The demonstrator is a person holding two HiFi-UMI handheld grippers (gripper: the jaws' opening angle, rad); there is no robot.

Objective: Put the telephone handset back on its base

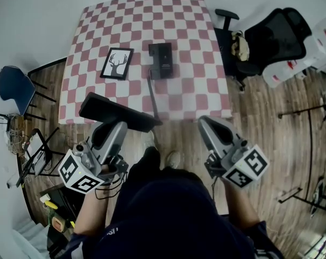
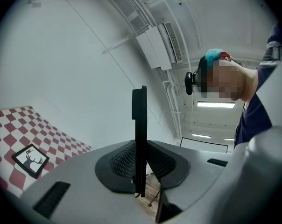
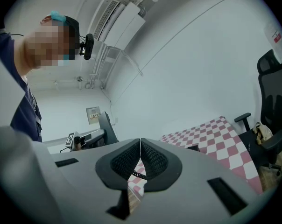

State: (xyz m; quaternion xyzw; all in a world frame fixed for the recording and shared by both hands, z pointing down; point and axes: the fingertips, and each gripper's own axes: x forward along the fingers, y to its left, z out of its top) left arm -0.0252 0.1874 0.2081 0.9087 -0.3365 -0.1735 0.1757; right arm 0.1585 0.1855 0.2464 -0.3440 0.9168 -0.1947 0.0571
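The black telephone handset (image 1: 120, 113) is off the table, held crosswise in front of the near table edge. My left gripper (image 1: 121, 124) is shut on it. In the left gripper view the handset (image 2: 140, 134) stands edge-on as a thin dark bar between the pads. The black base (image 1: 160, 61) sits at the middle of the red-and-white checked table (image 1: 201, 90), and its cord (image 1: 151, 99) runs back toward the handset. My right gripper (image 1: 205, 124) hangs to the right of the handset, short of the table, shut with nothing in it (image 3: 140, 160).
A framed deer picture (image 1: 117, 63) lies left of the base, also seen from the left gripper (image 2: 31, 160). A black office chair (image 1: 271, 42) stands at the table's right side, a blue chair (image 1: 14, 88) on the left. Stands and cables crowd the wooden floor.
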